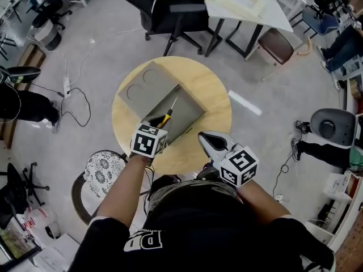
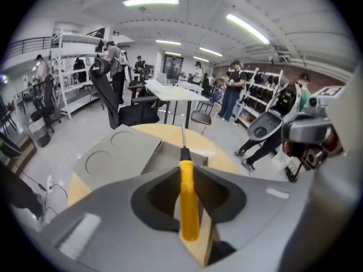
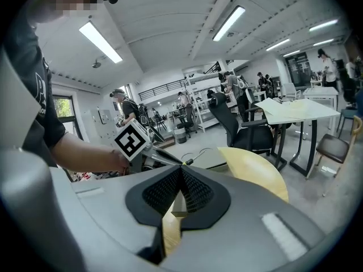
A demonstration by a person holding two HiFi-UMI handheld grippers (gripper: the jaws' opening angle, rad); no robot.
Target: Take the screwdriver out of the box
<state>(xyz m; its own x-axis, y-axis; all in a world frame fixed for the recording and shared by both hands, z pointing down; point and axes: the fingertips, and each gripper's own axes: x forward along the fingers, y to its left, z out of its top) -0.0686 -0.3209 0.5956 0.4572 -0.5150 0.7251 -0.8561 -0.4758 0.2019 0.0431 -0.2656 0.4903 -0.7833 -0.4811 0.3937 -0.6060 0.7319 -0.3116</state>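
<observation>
My left gripper [image 1: 163, 120] is shut on the yellow handle of the screwdriver [image 1: 168, 113], holding it above the open grey box [image 1: 187, 115] with the metal shaft pointing away from me. In the left gripper view the screwdriver [image 2: 188, 200] runs straight up between the pads of that gripper [image 2: 188, 208], over the box [image 2: 170, 157] and its lid [image 2: 116, 154]. The lid [image 1: 147, 86] lies at the box's far left on the round wooden table [image 1: 218, 109]. My right gripper [image 1: 205, 139] hovers at the table's near edge, shut and empty [image 3: 180, 177].
A black office chair [image 1: 173, 13] and a white desk [image 1: 244, 1] stand beyond the table. A brown chair [image 1: 277, 44] is at the far right. A lace-topped stool [image 1: 105, 169] sits close at my left. Cables [image 1: 71, 92] trail over the floor.
</observation>
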